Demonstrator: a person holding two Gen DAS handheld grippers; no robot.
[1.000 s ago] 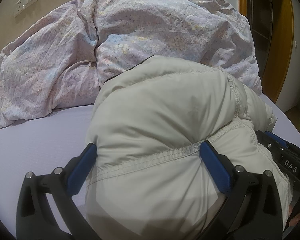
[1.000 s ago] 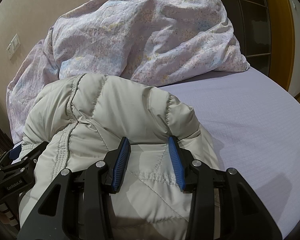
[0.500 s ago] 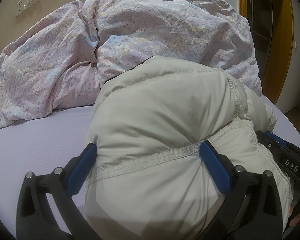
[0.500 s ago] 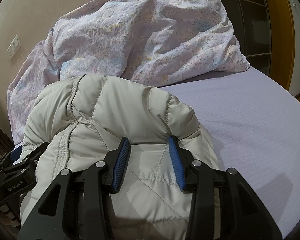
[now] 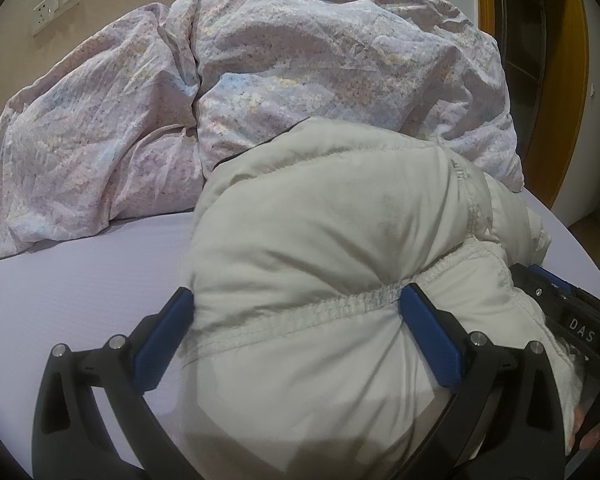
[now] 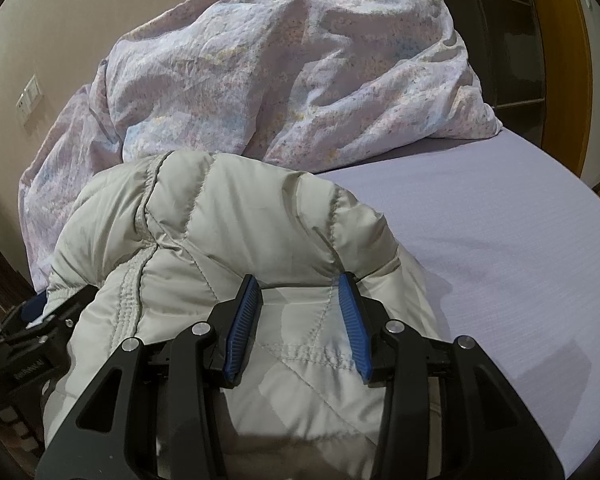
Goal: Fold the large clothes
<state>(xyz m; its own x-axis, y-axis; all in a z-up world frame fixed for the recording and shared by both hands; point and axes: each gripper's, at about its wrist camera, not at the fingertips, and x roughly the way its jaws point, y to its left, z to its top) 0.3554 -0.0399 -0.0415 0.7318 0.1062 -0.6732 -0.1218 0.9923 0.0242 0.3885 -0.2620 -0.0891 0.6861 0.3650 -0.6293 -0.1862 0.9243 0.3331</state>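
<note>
A puffy cream quilted jacket lies bunched on the bed, with both grippers holding its near end. My left gripper has its blue pads set wide and pressed into a thick fold along a stitched seam. In the right wrist view, my right gripper pinches a narrower fold of the same jacket. Its jaws are opening slightly, and the fabric is still squeezed between the pads. The jacket's underside and far edge are hidden.
A crumpled floral lilac duvet is heaped right behind the jacket and fills the far side of the bed. Bare lilac sheet stretches to the right and also to the left. Wooden door frame at the right.
The right gripper's pads have spread a touch wider on the fold. The jacket and both hands have stayed where they were.
</note>
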